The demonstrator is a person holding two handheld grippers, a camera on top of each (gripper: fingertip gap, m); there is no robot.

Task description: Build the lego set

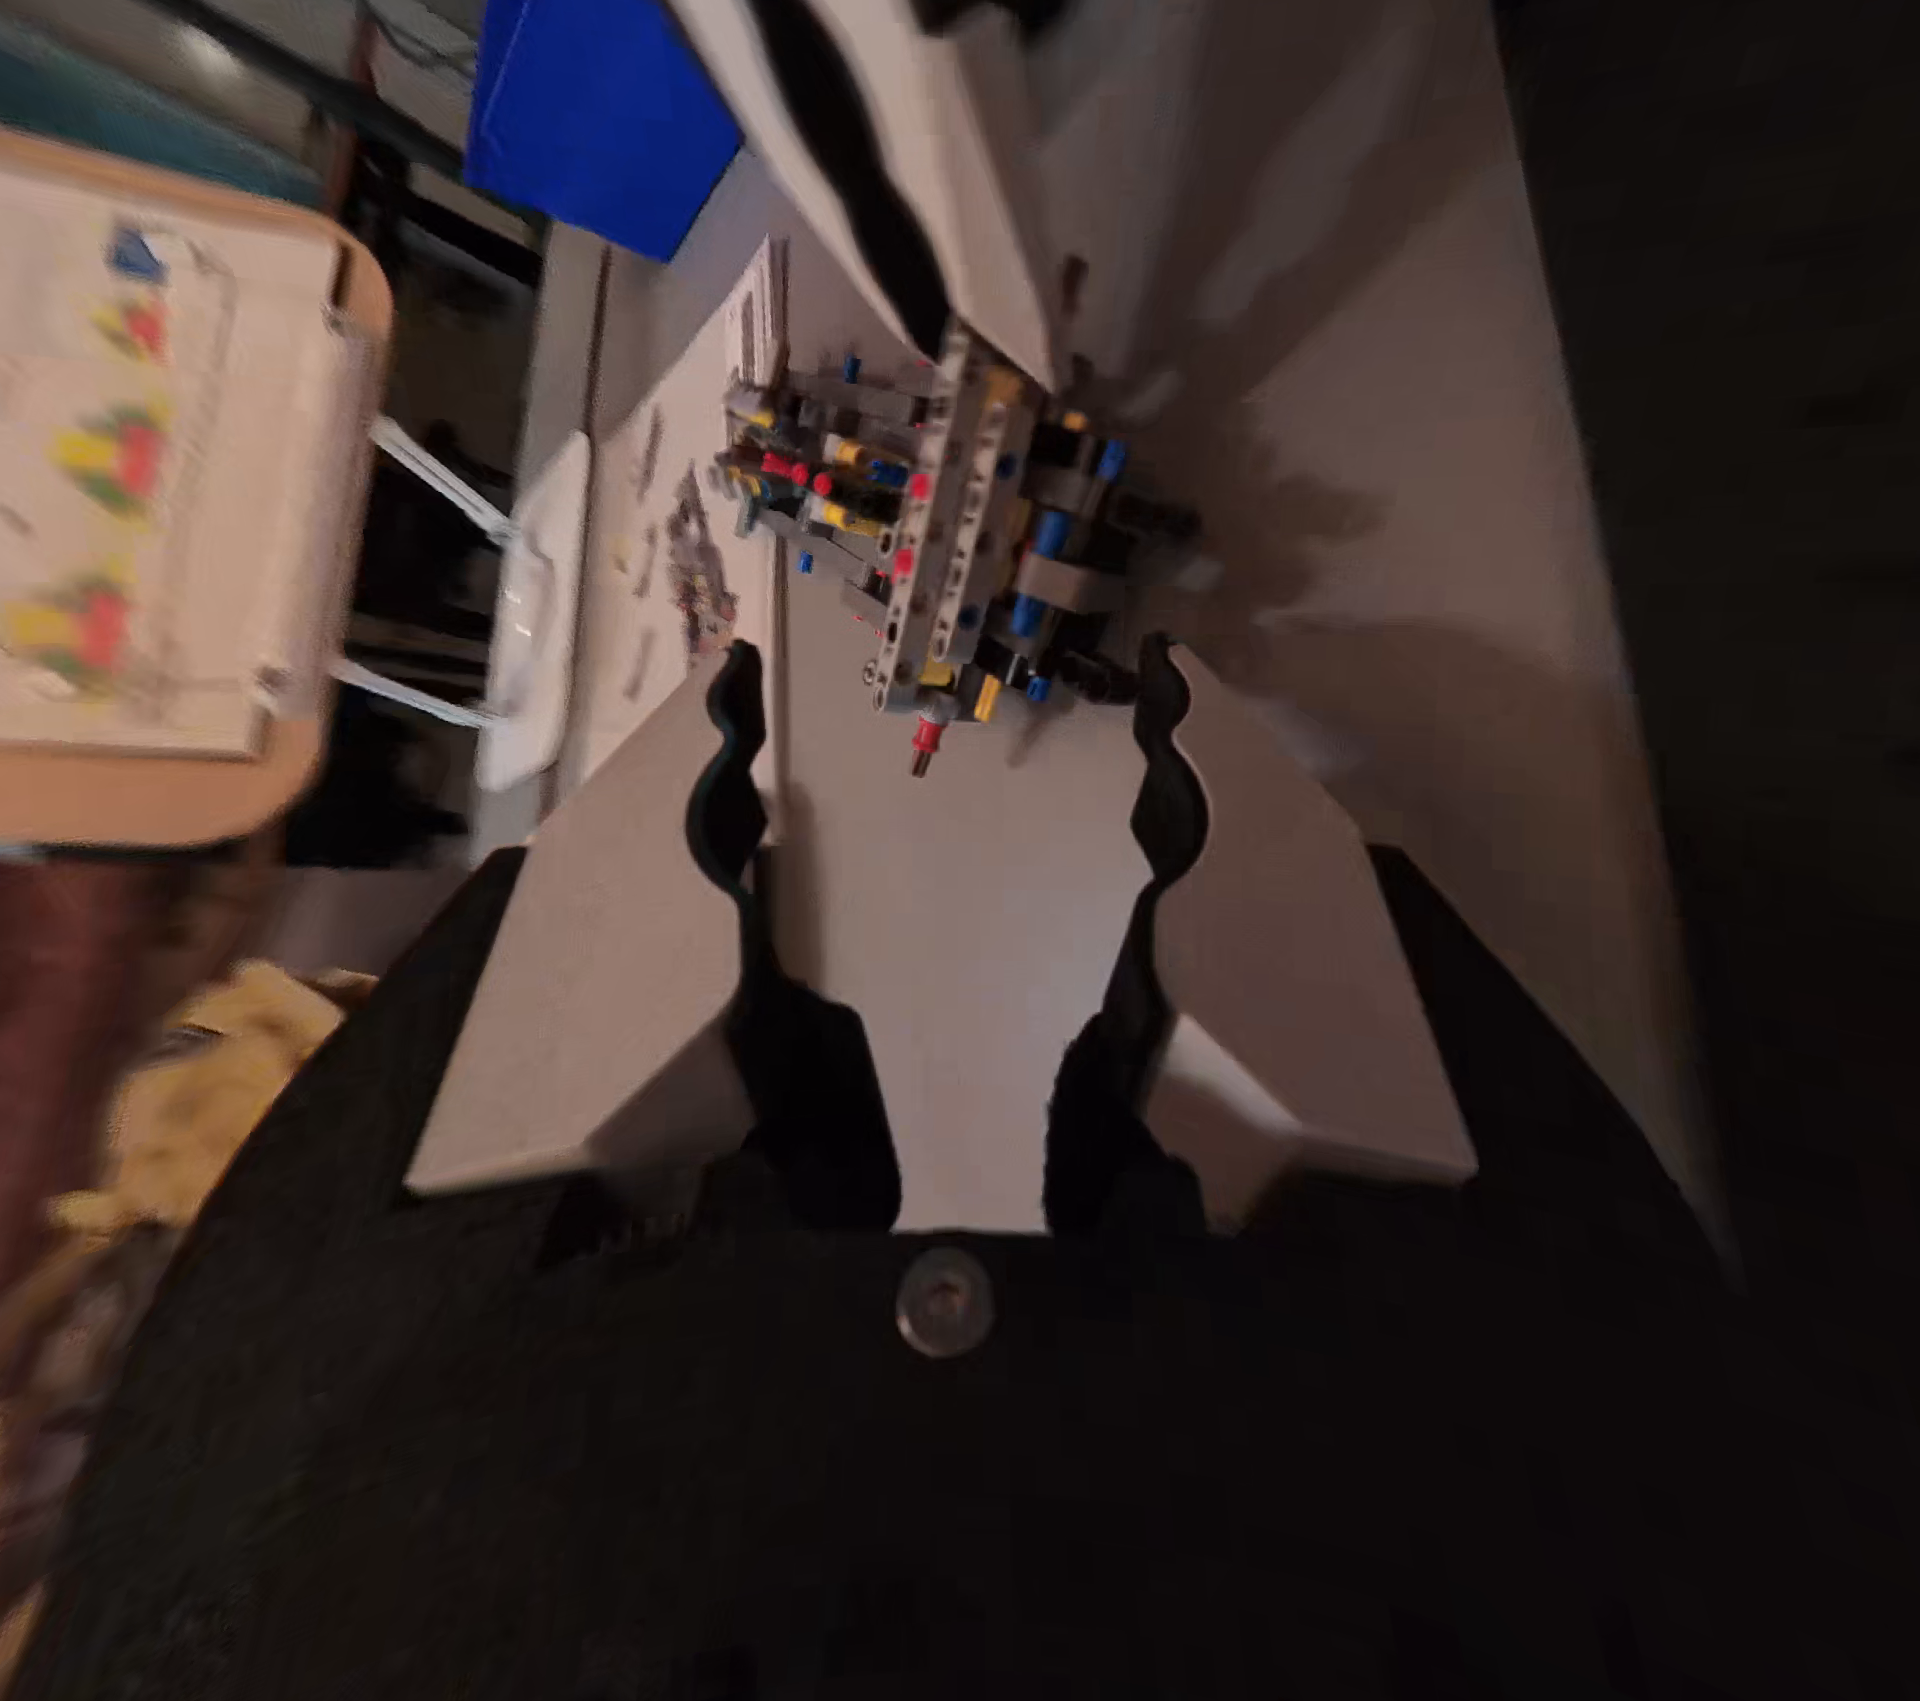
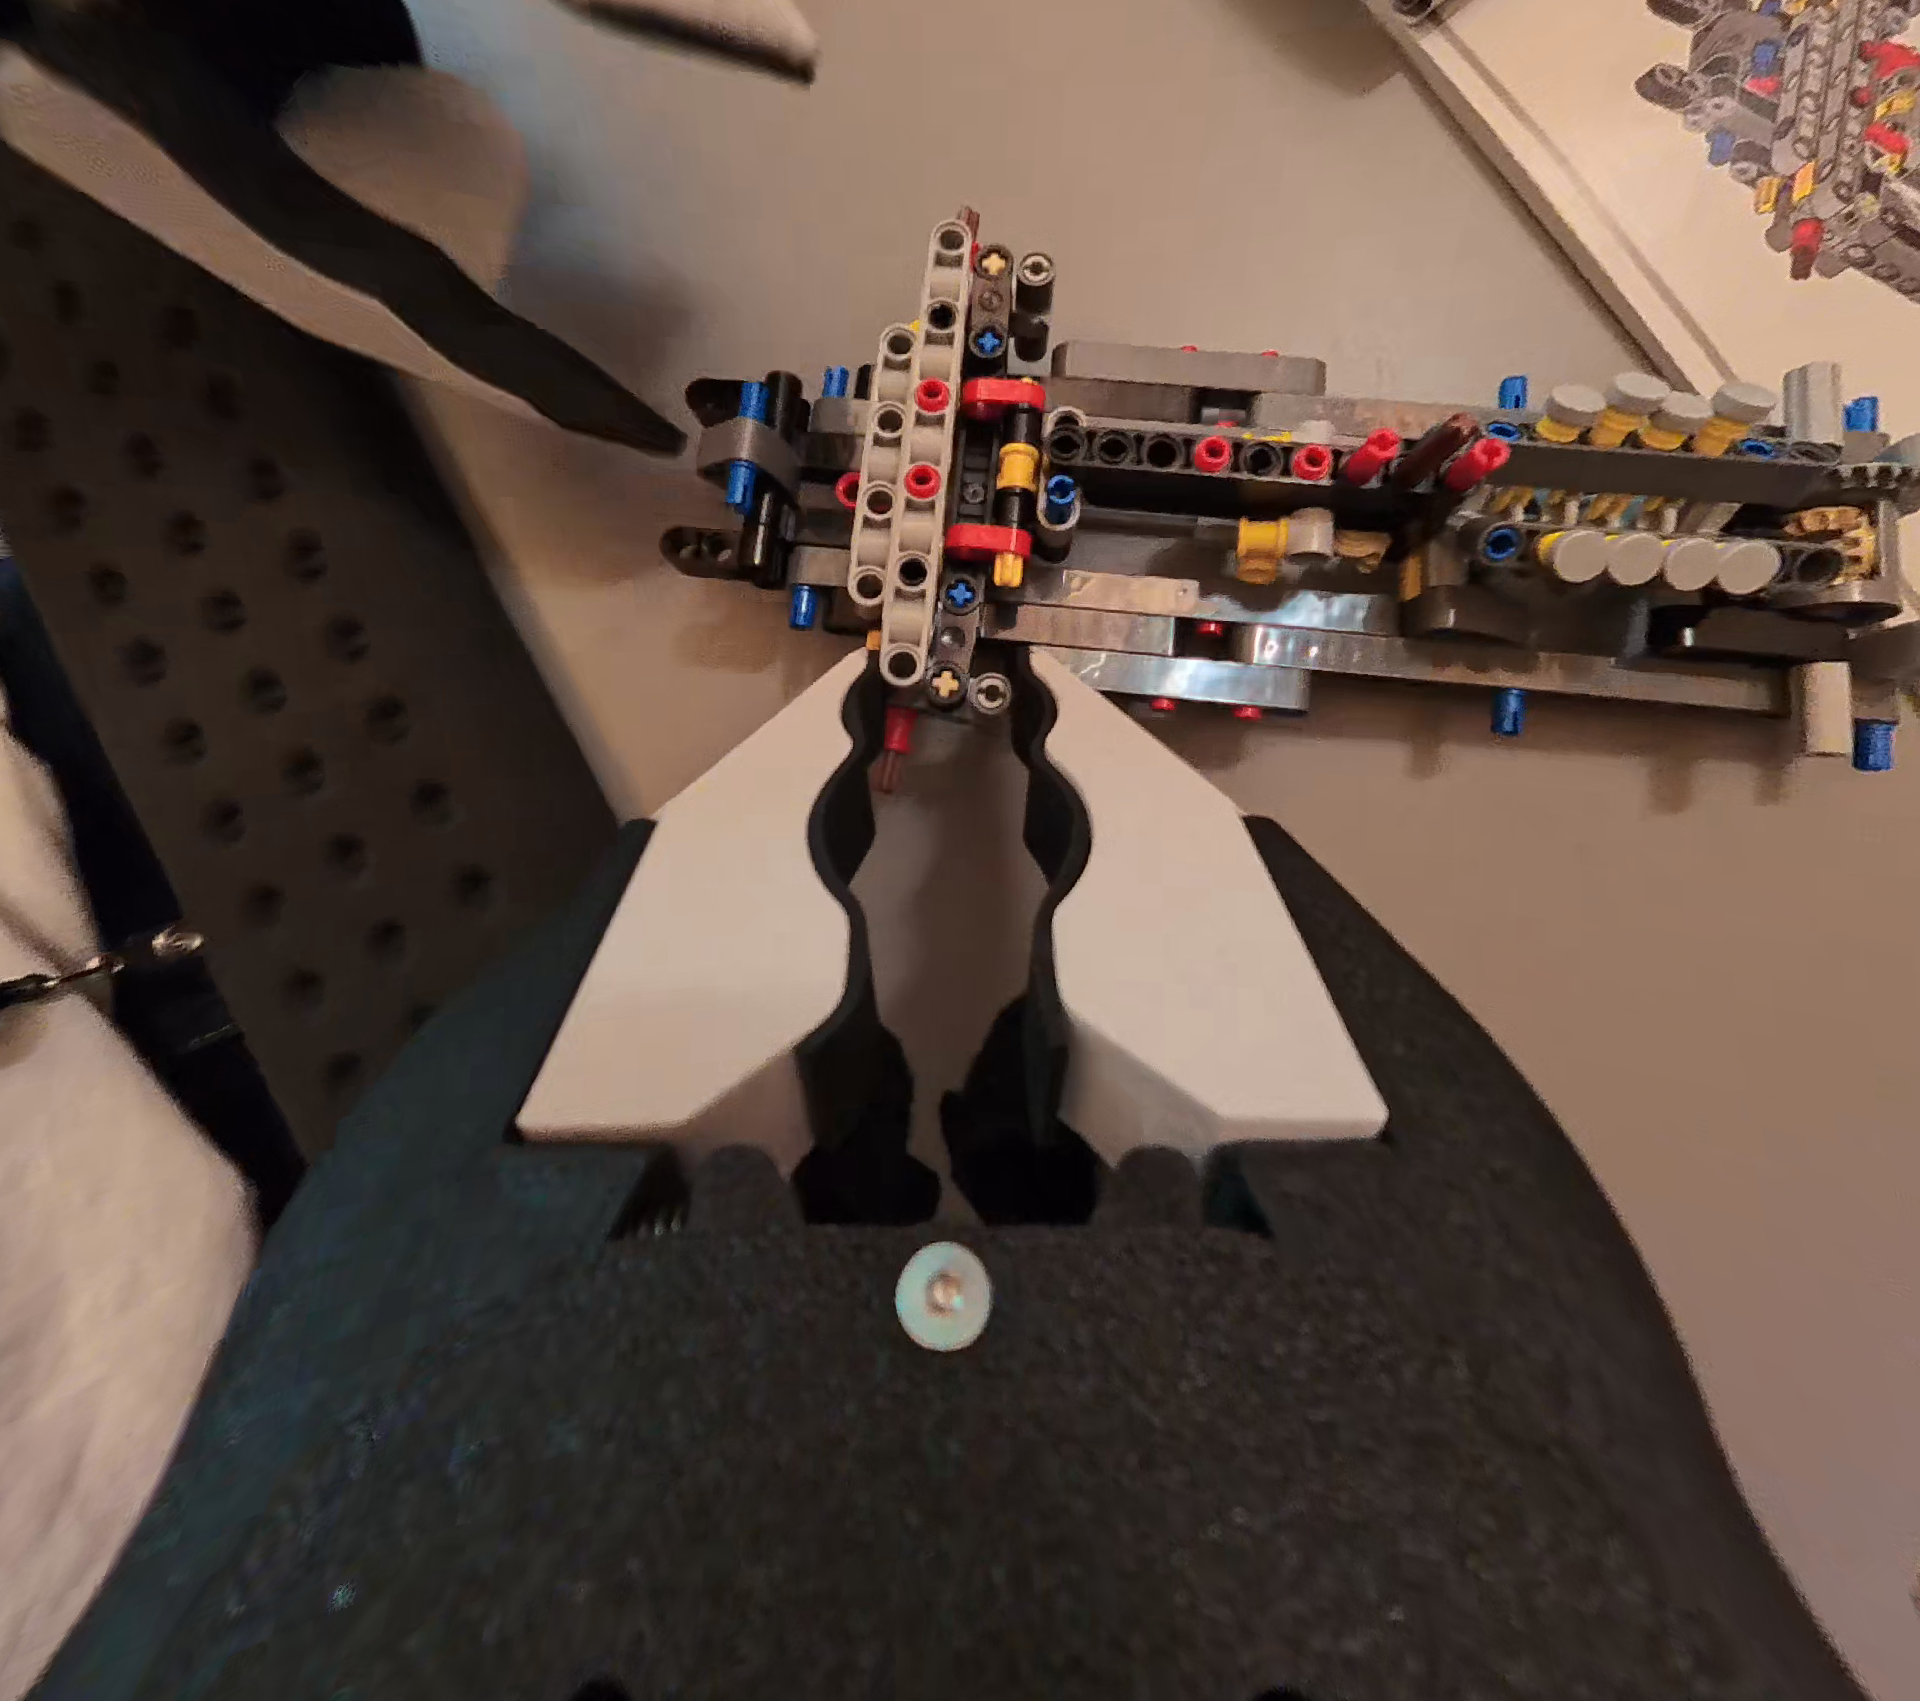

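Note:
The lego model (image 2: 1143, 498), a long grey and black technic frame with red, blue and yellow pins, lies on the beige table (image 2: 1351, 1028). My right gripper (image 2: 951, 675) is closed on the near end of its light grey cross beam (image 2: 914, 456). In the blurred left wrist view the model (image 1: 935, 529) sits just ahead of my left gripper (image 1: 951, 654), which is open and empty. The right gripper (image 1: 997, 363) reaches the model's far end there. In the right wrist view the left gripper (image 2: 732, 249) is wide open, its lower fingertip (image 2: 644, 425) by the model's left end.
An open instruction book (image 2: 1558, 41) lies at the back right. A blue bin (image 1: 592, 93), a propped board with pictures (image 1: 156, 508) and loose parts (image 1: 696, 560) are to the left. A perforated grey panel (image 2: 208, 612) borders the table.

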